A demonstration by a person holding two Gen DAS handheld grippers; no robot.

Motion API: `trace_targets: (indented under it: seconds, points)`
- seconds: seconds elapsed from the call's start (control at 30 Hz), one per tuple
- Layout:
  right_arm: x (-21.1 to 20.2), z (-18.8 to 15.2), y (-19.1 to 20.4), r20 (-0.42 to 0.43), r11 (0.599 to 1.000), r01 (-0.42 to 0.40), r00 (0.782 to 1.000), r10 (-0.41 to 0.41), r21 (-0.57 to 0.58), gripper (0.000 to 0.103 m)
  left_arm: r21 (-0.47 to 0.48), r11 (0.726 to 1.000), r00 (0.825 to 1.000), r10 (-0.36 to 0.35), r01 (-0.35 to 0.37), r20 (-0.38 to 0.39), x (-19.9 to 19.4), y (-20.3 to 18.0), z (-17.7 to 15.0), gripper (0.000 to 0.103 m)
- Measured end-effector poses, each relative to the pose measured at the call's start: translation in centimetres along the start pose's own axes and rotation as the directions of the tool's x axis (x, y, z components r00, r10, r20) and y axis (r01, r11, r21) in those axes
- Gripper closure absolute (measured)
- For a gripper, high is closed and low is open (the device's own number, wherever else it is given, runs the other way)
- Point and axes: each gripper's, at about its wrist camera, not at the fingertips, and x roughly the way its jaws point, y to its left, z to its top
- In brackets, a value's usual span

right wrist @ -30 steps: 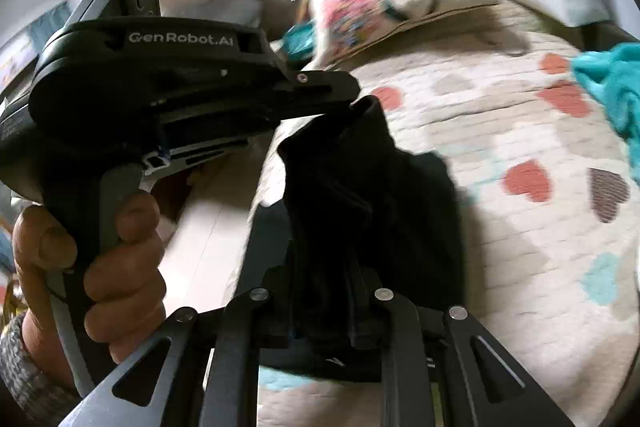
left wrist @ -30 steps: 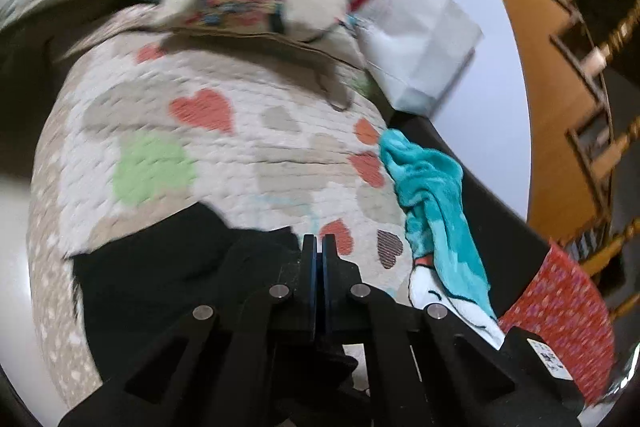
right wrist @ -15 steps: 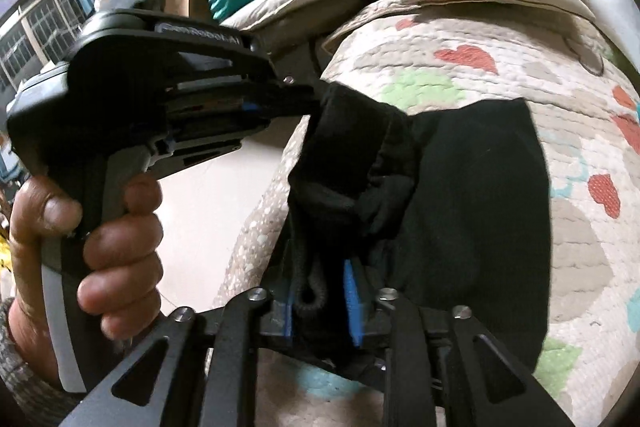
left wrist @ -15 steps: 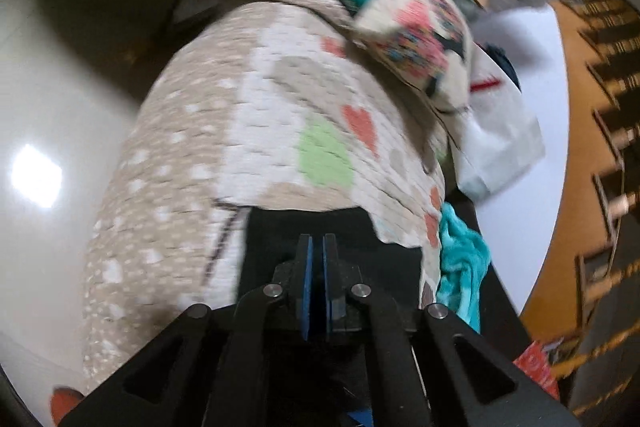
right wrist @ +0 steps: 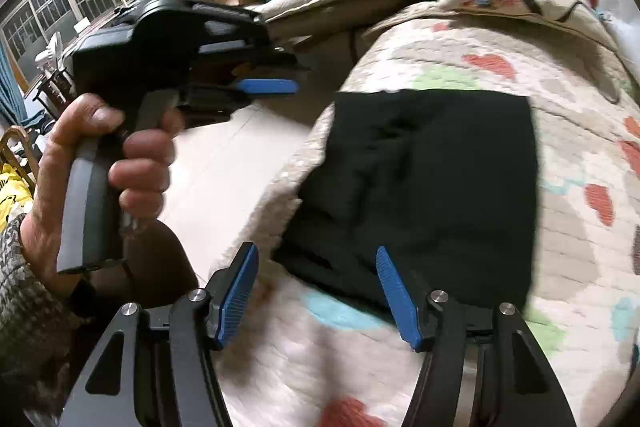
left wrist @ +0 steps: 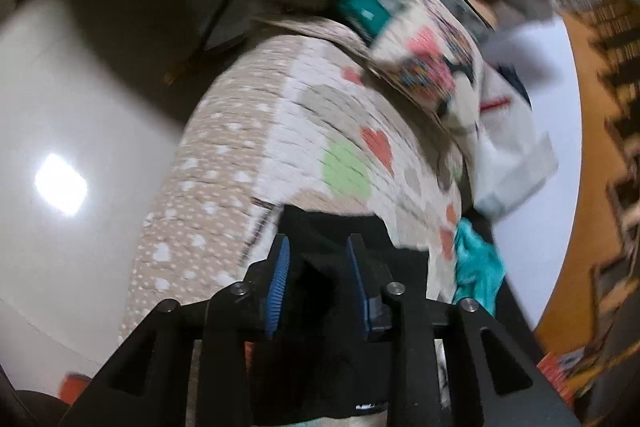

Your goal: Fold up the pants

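Black pants (right wrist: 424,187) lay folded into a flat rectangle on the heart-print quilt (right wrist: 568,259). Left gripper (left wrist: 318,283) was opening, cloth between unpressed pads; right gripper (right wrist: 320,295) was opening, empty. Fold looked nearly done, maybe one tidy-up left.

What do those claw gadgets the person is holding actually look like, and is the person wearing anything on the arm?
Each claw is a black plastic frame with triangular cut-outs and silver pivot bolts, ending in two fingers faced with ribbed blue pads. The right claw shows this close up. The left claw is a chunky black pistol-shaped body with a grey handle, gripped by the left hand. A grey knitted sleeve covers that wrist.
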Motion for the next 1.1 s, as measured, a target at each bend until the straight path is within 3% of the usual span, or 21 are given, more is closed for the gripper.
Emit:
trace_targets:
  seconds: [0.07, 0.13, 0.2, 0.3, 0.4, 0.5, 0.67, 0.8, 0.93, 1.1]
  points:
    - [-1.4, -0.4, -1.9, 0.031, 0.998, 0.045, 0.998, -0.046, 0.038, 0.037, 0.076, 0.997, 0.999, 0.027, -0.026, -0.018, 0.9, -1.9, -1.0, 0.067]
    - [-2.3, -0.9, -4.0, 0.045, 0.992, 0.074, 0.996, -0.079, 0.107, 0.037, 0.134, 0.986, 0.994, 0.101, -0.095, -0.039, 2.5, -3.1, -1.9, 0.06]
    - [-2.7, -1.3, -6.6, 0.051, 0.976, 0.096, 0.993, -0.108, 0.197, 0.037, 0.15, 0.972, 0.981, 0.189, -0.181, -0.043, 4.0, -2.8, -2.2, 0.058]
    - [-3.4, -1.8, -9.1, 0.058, 0.951, 0.108, 0.99, -0.13, 0.291, 0.037, 0.127, 0.951, 0.954, 0.292, -0.282, -0.064, 5.7, -0.8, -2.2, 0.044]
    - [-4.3, -1.7, -10.7, 0.063, 0.933, 0.106, 0.989, -0.135, 0.344, 0.037, 0.071, 0.964, 0.962, 0.262, -0.257, -0.07, 5.0, 0.3, -1.9, 0.04]
    - [-4.6, -0.9, -11.8, 0.055, 0.922, 0.098, 0.99, -0.127, 0.375, 0.036, 0.05, 0.962, 0.962, 0.27, -0.269, -0.024, 3.2, 0.4, -1.5, 0.04]
    - [-3.9, 1.3, -13.5, 0.039, 0.917, 0.055, 0.996, -0.076, 0.394, 0.035, 0.002, 0.985, 0.985, 0.172, -0.172, 0.026, 0.7, 0.4, -1.7, 0.04]
    - [-1.5, 2.6, -14.9, 0.03, 0.911, 0.029, 0.999, -0.045, 0.411, 0.034, 0.005, 0.994, 0.994, 0.107, -0.107, 0.009, 1.3, 0.0, -3.2, 0.036]
    - [1.0, 2.5, -16.6, 0.026, 0.867, -0.042, 0.999, 0.033, 0.497, 0.034, 0.052, 0.991, 0.992, 0.128, -0.127, -0.015, 2.8, -0.6, -4.1, 0.036]
    - [2.9, 2.0, -17.6, 0.05, 0.827, -0.116, 0.993, 0.106, 0.55, 0.03, 0.095, 0.975, 0.977, 0.208, -0.203, -0.04, 5.4, -0.4, -4.2, 0.03]
